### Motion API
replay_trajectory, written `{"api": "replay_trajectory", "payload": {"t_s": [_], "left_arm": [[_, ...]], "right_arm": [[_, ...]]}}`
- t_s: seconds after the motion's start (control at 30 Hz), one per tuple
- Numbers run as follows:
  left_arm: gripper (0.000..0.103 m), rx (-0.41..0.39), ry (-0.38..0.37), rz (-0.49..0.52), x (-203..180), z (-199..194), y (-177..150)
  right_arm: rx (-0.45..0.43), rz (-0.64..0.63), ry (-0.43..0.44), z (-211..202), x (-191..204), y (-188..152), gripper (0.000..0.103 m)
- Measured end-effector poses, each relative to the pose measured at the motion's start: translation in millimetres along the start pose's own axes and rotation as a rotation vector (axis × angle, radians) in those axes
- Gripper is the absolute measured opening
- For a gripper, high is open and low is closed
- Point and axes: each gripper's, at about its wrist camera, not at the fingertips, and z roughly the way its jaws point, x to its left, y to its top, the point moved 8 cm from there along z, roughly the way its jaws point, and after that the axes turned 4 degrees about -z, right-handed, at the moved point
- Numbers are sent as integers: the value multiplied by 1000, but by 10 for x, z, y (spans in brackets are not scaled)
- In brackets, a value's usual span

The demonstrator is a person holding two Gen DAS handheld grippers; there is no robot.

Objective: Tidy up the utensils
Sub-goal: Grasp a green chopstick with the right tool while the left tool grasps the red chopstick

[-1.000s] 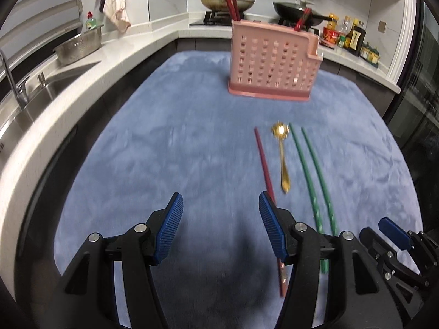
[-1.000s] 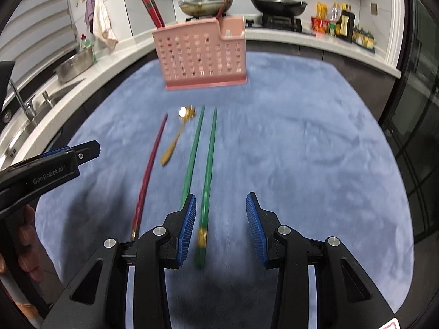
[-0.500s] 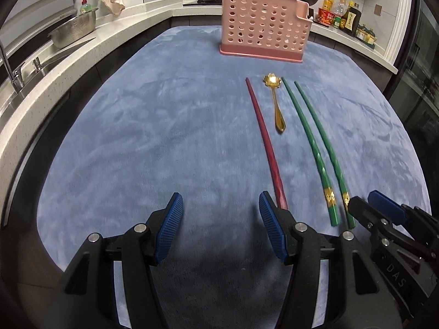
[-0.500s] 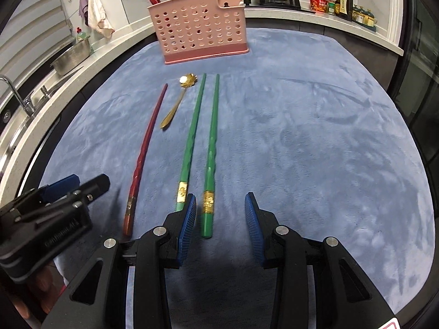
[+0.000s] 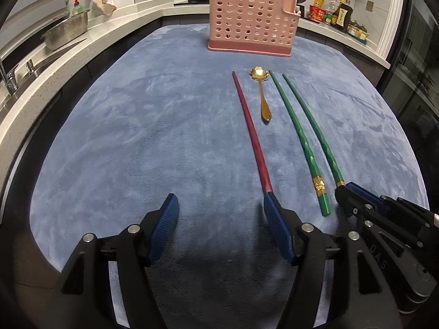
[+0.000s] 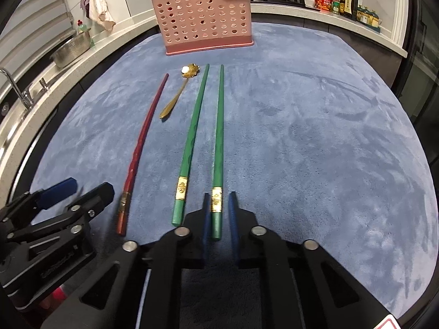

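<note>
Lettering "DAS" is showing on the right hand-held gripper (image 6: 218, 213), whose narrowed jaws are flanking the outer green chopstick (image 6: 218, 148), contact unclear. Left hand-held gripper (image 5: 221, 227) is hovering wide open, holding nothing, beside the red chopstick (image 5: 251, 134) on the blue counter (image 5: 137, 137).

Bare blue mat (image 6: 315, 142) lies right of the green chopsticks (image 6: 192, 139). Left of them, the red chopstick (image 6: 142, 142) and gold spoon (image 6: 177, 96) crowd close (narrow gaps), with the pink basket (image 6: 204, 19) blocking the far end.
</note>
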Motion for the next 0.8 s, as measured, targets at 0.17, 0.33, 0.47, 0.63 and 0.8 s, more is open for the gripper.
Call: {"api": "replay_trajectory", "payload": {"t_s": [0.17, 0.33, 0.47, 0.63, 0.8], "left_arm": [[62, 6, -10, 12, -59, 9, -15], [62, 14, -23, 21, -129, 37, -32], [62, 20, -35, 27, -181, 71, -58], [61, 22, -36, 42, -236, 98, -95], [52, 24, -21, 42, -237, 120, -109]], "right_arm": [[-1, 7, 4, -6, -25, -2, 7], [0, 13, 8, -15, -48, -3, 7], [1, 22, 11, -25, -67, -21, 7], [1, 24, 12, -30, -59, -28, 7], [1, 26, 14, -33, -55, -37, 7]]}}
